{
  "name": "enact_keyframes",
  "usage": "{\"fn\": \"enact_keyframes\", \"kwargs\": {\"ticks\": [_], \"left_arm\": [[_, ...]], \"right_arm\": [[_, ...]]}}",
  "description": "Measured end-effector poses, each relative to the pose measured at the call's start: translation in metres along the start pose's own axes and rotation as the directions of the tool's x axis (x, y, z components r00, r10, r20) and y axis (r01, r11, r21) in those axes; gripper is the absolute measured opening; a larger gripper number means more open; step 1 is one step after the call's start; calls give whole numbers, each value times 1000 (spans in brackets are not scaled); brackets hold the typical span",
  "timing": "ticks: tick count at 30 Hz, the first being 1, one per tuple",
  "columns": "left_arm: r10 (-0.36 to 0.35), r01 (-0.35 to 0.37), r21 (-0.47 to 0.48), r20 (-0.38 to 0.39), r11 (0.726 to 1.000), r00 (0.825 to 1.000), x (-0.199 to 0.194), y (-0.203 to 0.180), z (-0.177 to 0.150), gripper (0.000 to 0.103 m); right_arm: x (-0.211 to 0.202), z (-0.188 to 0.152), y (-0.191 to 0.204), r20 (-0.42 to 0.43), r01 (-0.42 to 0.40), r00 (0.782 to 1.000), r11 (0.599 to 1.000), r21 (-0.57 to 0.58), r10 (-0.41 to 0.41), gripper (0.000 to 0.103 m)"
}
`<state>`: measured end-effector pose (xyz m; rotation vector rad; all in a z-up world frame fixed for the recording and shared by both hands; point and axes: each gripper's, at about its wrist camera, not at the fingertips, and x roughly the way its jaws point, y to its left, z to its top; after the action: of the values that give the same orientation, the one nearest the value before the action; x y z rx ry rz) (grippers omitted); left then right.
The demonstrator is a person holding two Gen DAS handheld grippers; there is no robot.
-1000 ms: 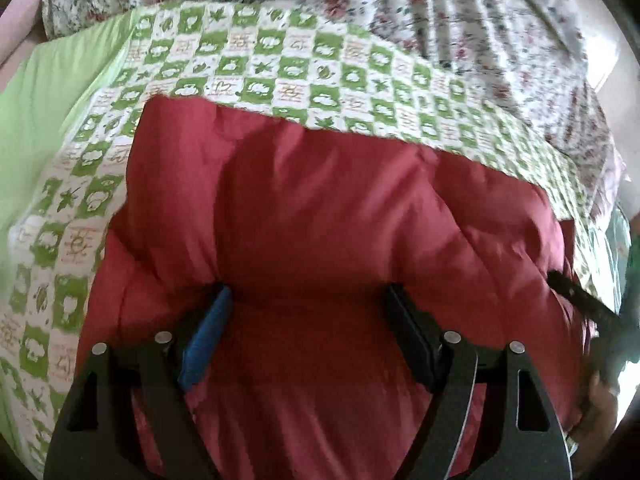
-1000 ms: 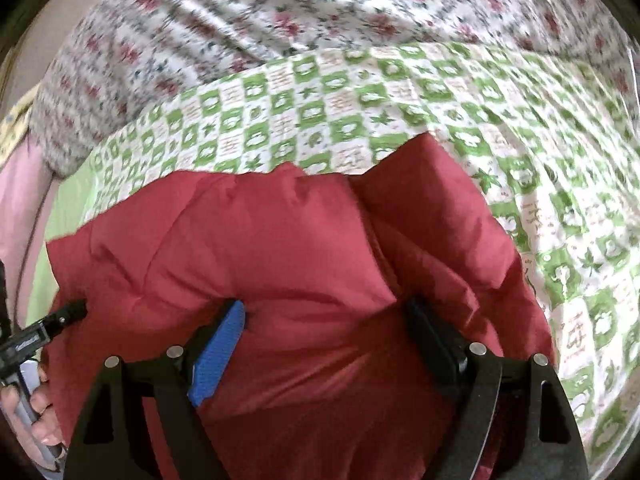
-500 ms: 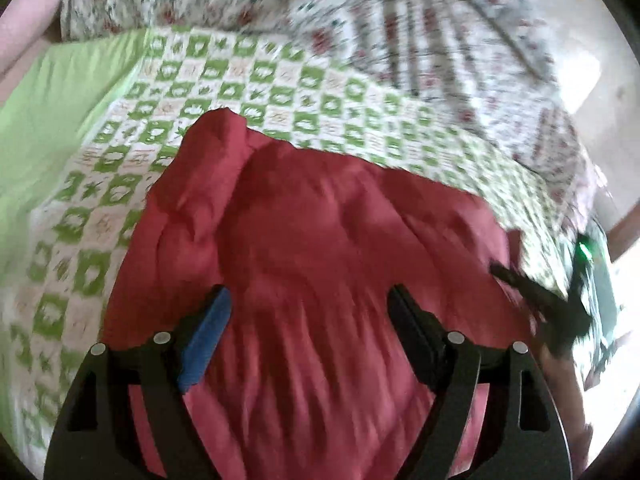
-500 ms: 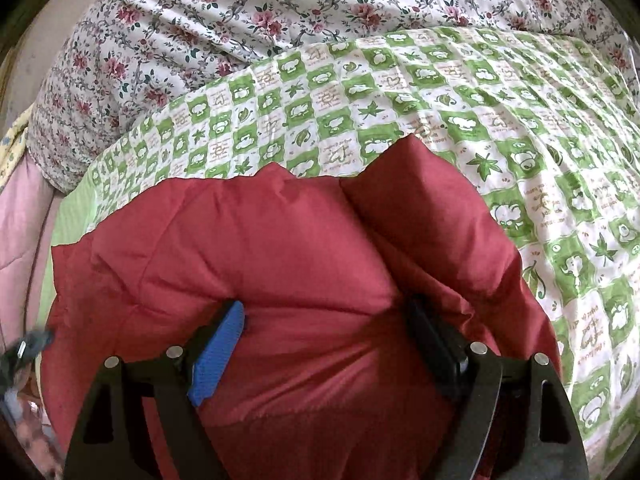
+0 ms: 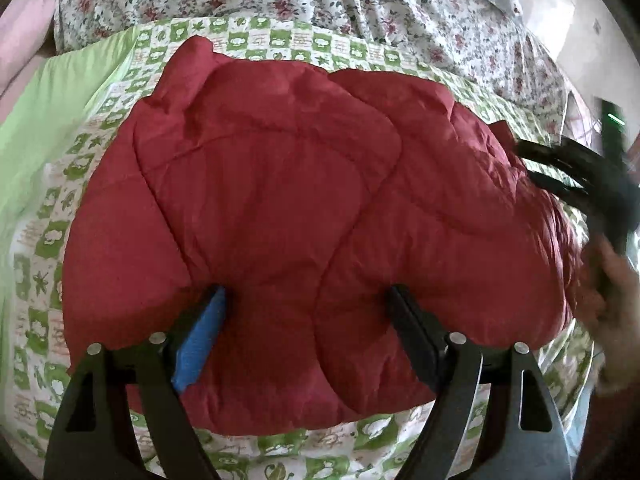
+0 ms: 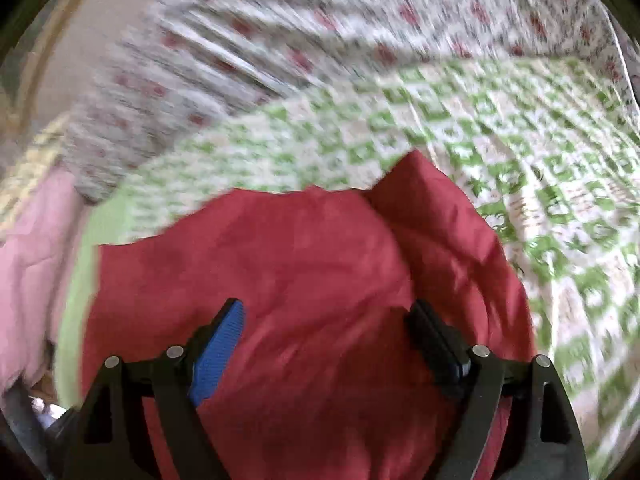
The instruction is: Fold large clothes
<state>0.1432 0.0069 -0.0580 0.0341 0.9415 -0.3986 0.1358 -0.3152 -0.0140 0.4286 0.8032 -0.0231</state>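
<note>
Underneath, red padded jacket [image 5: 280,208] between both wide-spread tongs, left [image 5: 308,320] and right [image 6: 328,340], neither pinching cloth.

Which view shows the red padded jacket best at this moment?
The left wrist view: the red padded jacket is sharp there, nearly its whole folded outline visible on the green checked sheet. The right wrist view is motion-blurred and shows only part of it.

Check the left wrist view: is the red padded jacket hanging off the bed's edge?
No, the red padded jacket lies wholly on the green checkered bedspread.
</note>
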Motion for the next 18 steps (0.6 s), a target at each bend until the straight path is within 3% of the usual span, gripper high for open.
{"fn": "enact_keyframes", "kwargs": {"ticks": [5,9,18], "left_arm": [[6,-6,5,23,1000,1000,0,-1,-6,83],[17,-17,1,33,1000,999,2,-2,-9,85],[-5,9,-50,73,999,997,-35,4,-28,85]], "right_arm": [[-53,-66,37,-8,-26,1000,986,-162,25,86],[-41,-104,36,-53,91,993,968,-234,-106,86],[-32,-113,20,-38,92,994,977,-192,-101,90]]}}
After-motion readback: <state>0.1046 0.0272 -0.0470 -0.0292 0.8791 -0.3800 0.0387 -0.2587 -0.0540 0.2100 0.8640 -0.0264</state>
